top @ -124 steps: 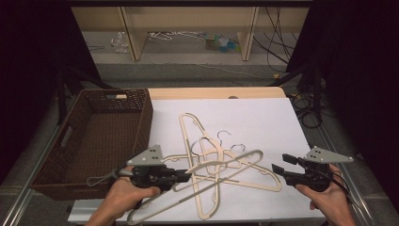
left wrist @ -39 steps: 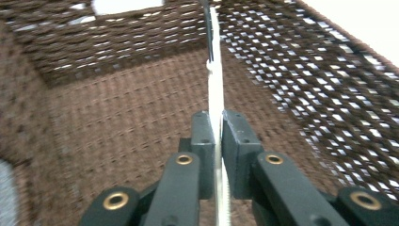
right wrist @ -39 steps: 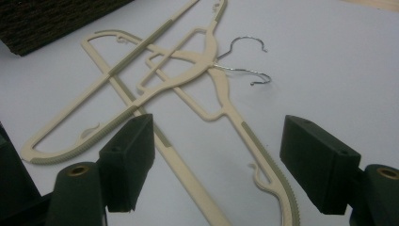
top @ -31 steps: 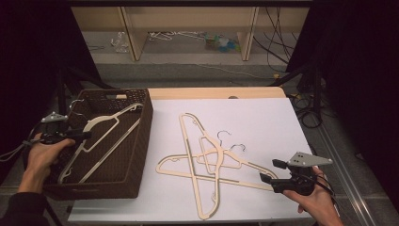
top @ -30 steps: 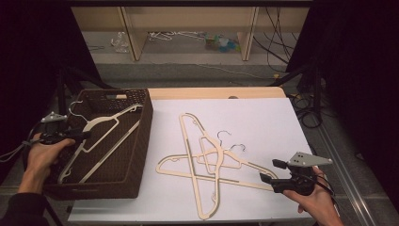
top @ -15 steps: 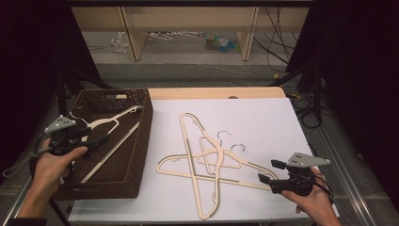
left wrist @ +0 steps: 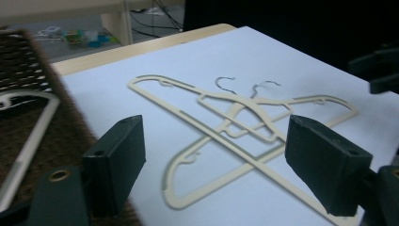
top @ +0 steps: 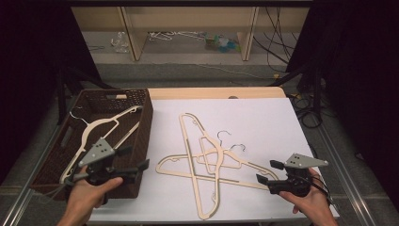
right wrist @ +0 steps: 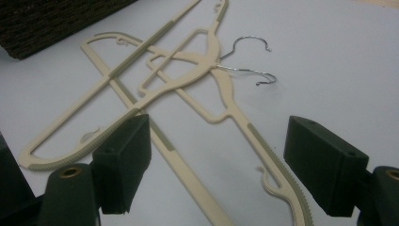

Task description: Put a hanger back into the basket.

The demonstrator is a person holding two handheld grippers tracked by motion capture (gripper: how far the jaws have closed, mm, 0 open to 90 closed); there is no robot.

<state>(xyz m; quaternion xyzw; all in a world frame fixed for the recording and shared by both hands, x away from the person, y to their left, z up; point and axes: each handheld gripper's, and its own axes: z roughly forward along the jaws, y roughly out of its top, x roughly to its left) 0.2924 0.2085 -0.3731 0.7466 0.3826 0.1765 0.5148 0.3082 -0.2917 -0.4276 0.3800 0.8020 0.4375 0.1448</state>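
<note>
One cream hanger (top: 101, 134) already in the wicker basket (top: 141, 123), left of frame. Left gripper (top: 134, 165) released, jaws just opened and empty. Right gripper (top: 266, 173) agape, empty, lower right. Next, likely: grasping from the crossed hangers (top: 207, 157) at centre.

hangers (top: 207, 160): matt cream plastic, shiny wire hooks | basket (top: 141, 101): dark rough wicker | table cover (top: 263, 122): smooth white

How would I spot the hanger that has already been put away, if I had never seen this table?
Look at the dark woven basket at the left edge of the white table. Inside it lies one cream hanger, its wire hook pointing to the basket's far left corner. The other hangers lie crossed in a pile on the white top; this one lies alone in the basket.
</note>
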